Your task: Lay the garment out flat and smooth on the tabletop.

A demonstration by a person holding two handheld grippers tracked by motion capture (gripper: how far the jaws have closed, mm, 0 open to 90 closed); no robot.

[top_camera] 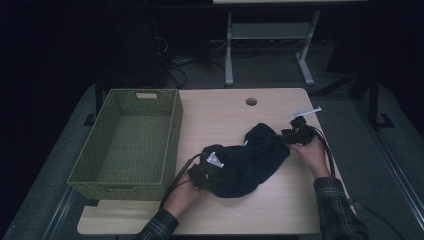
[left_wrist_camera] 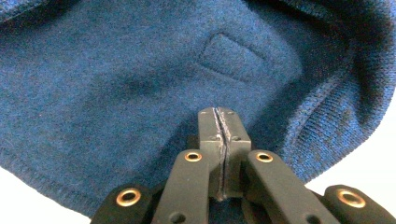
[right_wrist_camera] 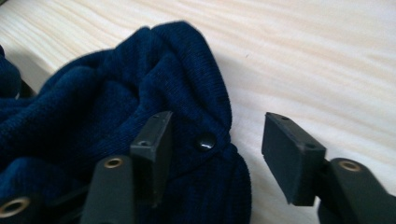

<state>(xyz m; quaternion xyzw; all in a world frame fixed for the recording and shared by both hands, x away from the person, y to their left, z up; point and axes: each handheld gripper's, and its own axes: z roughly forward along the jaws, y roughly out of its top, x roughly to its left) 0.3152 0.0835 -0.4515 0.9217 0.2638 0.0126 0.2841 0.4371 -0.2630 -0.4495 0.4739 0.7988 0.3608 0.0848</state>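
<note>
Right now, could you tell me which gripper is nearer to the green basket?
Left. The left gripper sits at the dark blue garment's near-left end, just right of the green basket; the right gripper is at the garment's far-right end, farther off.

Matt knitted navy garment (right_wrist_camera: 116, 107), pale wood-grain table (right_wrist_camera: 327, 60), woven basket (top_camera: 130, 140)
</note>
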